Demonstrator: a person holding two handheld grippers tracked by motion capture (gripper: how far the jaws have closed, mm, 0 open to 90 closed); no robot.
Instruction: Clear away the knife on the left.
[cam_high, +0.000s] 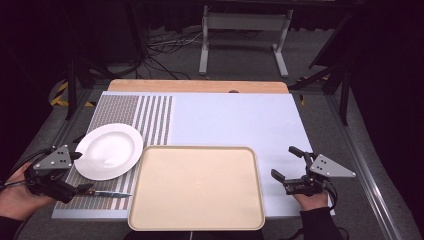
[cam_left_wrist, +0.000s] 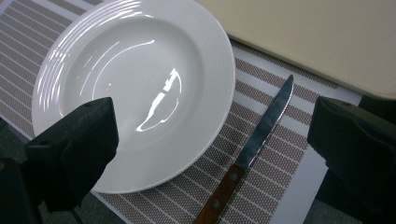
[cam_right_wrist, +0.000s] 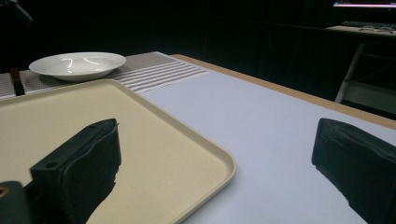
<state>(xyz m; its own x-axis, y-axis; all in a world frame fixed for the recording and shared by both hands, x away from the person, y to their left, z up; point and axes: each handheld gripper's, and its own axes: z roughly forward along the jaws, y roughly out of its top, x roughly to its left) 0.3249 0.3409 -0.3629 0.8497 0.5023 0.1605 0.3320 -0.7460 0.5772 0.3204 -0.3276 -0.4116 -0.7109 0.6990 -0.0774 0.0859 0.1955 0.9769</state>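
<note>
A white plate (cam_high: 108, 150) (cam_left_wrist: 130, 88) (cam_right_wrist: 77, 64) rests on the striped placemat (cam_high: 131, 112) at the left. Beside it lies a wooden-handled knife (cam_high: 106, 193) (cam_left_wrist: 252, 151), blade pointing toward the beige tray (cam_high: 196, 186) (cam_right_wrist: 154, 154) (cam_left_wrist: 317, 37). My left gripper (cam_high: 80, 171) (cam_left_wrist: 215, 144) hovers open at the mat's left edge, its jaws spread on either side of the plate rim and the knife. My right gripper (cam_high: 286, 162) (cam_right_wrist: 217, 158) is open just right of the tray, holding nothing.
A pale blue sheet (cam_high: 235, 120) covers the wooden table (cam_high: 197, 86). Behind the table stand a white desk frame (cam_high: 245, 30), cables on the floor and dark tripod legs (cam_high: 330, 75).
</note>
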